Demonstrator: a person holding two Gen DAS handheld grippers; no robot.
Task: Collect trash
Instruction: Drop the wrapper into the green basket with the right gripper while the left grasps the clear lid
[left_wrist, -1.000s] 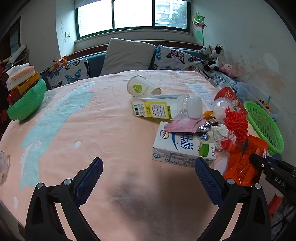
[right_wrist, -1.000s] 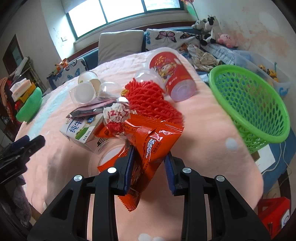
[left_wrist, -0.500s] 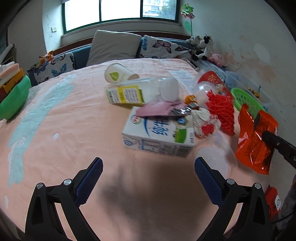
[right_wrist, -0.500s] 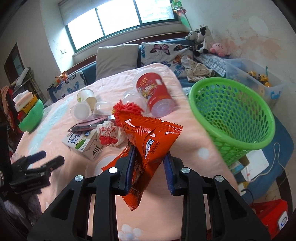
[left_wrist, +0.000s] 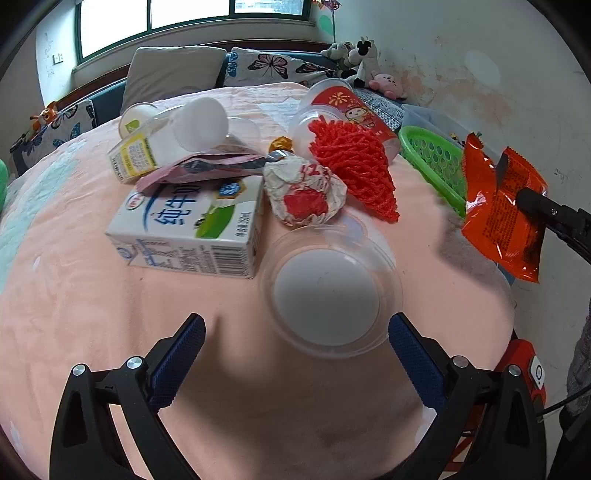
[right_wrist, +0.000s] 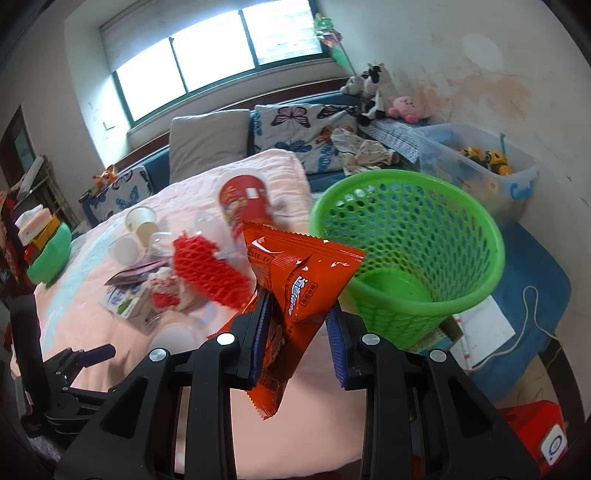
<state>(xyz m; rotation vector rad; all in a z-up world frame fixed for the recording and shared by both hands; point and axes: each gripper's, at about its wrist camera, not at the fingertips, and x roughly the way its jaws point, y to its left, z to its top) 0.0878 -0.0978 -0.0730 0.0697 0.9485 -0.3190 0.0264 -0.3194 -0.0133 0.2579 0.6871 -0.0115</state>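
Observation:
My right gripper (right_wrist: 297, 332) is shut on an orange snack wrapper (right_wrist: 295, 280) and holds it in the air just left of the green mesh basket (right_wrist: 406, 258). The wrapper also shows in the left wrist view (left_wrist: 498, 210) beside the basket (left_wrist: 432, 162). My left gripper (left_wrist: 295, 354) is open and empty, its fingers on either side of a clear plastic lid (left_wrist: 328, 291) on the pink table (left_wrist: 92, 314). Behind the lid lie a milk carton (left_wrist: 188, 229), a crumpled paper wrapper (left_wrist: 303, 192), red foam netting (left_wrist: 354, 166), a red cup (left_wrist: 351, 110) and a clear bottle (left_wrist: 166, 136).
A sofa with butterfly cushions (right_wrist: 295, 125) and plush toys (right_wrist: 373, 92) stands behind the table. A clear bin of toys (right_wrist: 480, 166) sits beyond the basket. A green bowl (right_wrist: 48, 258) is at the table's far left. A red device (right_wrist: 535, 432) lies on the floor.
My right gripper has lifted the orange wrapper off the table and carried it right, up to the green basket. My left gripper has moved forward and right toward the clear lid.

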